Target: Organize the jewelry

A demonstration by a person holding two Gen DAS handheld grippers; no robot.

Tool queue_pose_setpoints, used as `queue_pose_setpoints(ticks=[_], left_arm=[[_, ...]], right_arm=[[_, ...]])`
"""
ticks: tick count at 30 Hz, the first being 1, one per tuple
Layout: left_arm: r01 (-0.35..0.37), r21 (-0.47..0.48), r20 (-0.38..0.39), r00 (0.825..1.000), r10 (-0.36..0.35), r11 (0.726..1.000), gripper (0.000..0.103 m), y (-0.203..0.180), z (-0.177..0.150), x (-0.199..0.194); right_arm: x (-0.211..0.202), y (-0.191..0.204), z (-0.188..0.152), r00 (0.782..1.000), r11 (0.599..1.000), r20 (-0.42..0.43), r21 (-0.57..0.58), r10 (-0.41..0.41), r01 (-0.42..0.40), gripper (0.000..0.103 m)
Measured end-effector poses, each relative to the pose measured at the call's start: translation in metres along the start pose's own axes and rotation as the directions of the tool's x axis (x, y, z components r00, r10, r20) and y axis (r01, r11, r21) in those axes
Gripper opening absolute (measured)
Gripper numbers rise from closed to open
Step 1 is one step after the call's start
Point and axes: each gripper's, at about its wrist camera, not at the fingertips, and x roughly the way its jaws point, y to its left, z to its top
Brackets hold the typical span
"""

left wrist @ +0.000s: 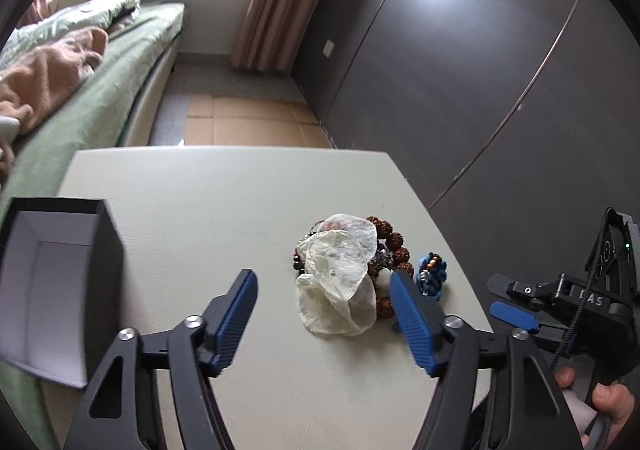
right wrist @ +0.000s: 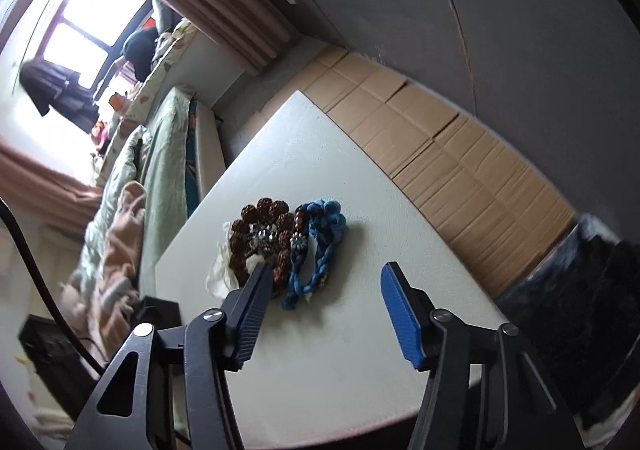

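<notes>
A pile of jewelry lies on the white table (left wrist: 224, 202): a brown seed-bead bracelet (left wrist: 394, 240), a blue braided bracelet (left wrist: 432, 276) and a crumpled translucent pouch (left wrist: 340, 274) on top. My left gripper (left wrist: 324, 290) is open, low over the table, with the pouch between its fingers. An open black box (left wrist: 60, 282) with a white lining stands at the left. My right gripper (right wrist: 324, 286) is open just short of the blue bracelet (right wrist: 320, 246) and the brown beads (right wrist: 264, 234); it also shows in the left wrist view (left wrist: 516, 310).
A bed with green bedding (left wrist: 92, 90) runs along the table's left side. Dark wardrobe doors (left wrist: 460, 50) stand on the right. Flattened cardboard (right wrist: 460, 158) covers the floor beyond the table. A black box part (right wrist: 52, 346) lies left of the right gripper.
</notes>
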Motion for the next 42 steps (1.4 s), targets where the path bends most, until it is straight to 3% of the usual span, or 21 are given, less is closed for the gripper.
queue_pose_setpoints(ticks=[2, 5, 10, 13, 14, 16, 23, 25, 26, 31, 42], left_arm=[[0.002, -0.011, -0.019, 1.000, -0.003, 1.000, 0.064, 0.000, 0.002, 0.012], [0.007, -0.017, -0.036, 0.999, -0.008, 1.000, 0.063, -0.001, 0.002, 0.023], [-0.019, 0.022, -0.062, 0.998, 0.020, 1.000, 0.054, -0.008, 0.001, 0.043], [-0.050, 0.039, -0.104, 0.993, 0.054, 0.998, 0.033, -0.008, -0.001, 0.057], [-0.056, 0.040, -0.113, 0.992, 0.060, 0.998, 0.015, -0.007, -0.002, 0.059], [-0.049, 0.037, -0.101, 0.994, 0.053, 0.998, 0.005, -0.007, -0.001, 0.056], [-0.034, 0.024, -0.047, 0.998, 0.035, 0.999, 0.003, 0.004, 0.012, 0.039], [-0.034, 0.015, -0.029, 0.999, 0.034, 0.999, 0.002, 0.009, 0.015, 0.033], [-0.025, 0.006, -0.024, 0.999, 0.025, 1.000, 0.002, 0.010, 0.017, 0.031], [0.000, -0.017, 0.002, 1.000, 0.000, 1.000, 0.002, 0.016, 0.019, 0.018], [0.032, -0.036, 0.102, 0.994, -0.028, 0.999, 0.002, 0.023, 0.014, -0.032]], right_arm=[[0.008, -0.001, 0.004, 1.000, 1.000, -0.011, 0.016, 0.019, -0.019, 0.054], [0.019, 0.001, 0.011, 1.000, 1.000, -0.009, 0.018, -0.007, 0.007, 0.054], [0.037, 0.009, 0.021, 0.999, 0.999, -0.022, -0.013, -0.049, 0.049, 0.054], [0.046, 0.014, 0.025, 0.997, 0.997, -0.032, -0.029, -0.069, 0.068, 0.054], [0.048, 0.015, 0.027, 0.997, 0.997, -0.034, -0.032, -0.076, 0.075, 0.054], [0.055, 0.019, 0.029, 0.994, 0.995, -0.042, -0.043, -0.097, 0.095, 0.054], [0.072, 0.033, 0.029, 0.981, 0.978, -0.055, -0.111, -0.184, 0.177, 0.054], [0.073, 0.036, 0.027, 0.980, 0.975, -0.057, -0.125, -0.192, 0.183, 0.028], [0.072, 0.036, 0.026, 0.980, 0.975, -0.055, -0.125, -0.192, 0.184, 0.028], [0.056, 0.034, 0.025, 0.986, 0.980, -0.001, -0.111, -0.164, 0.163, 0.006], [0.022, 0.036, 0.013, 0.997, 0.989, 0.061, -0.137, -0.051, 0.059, 0.006]])
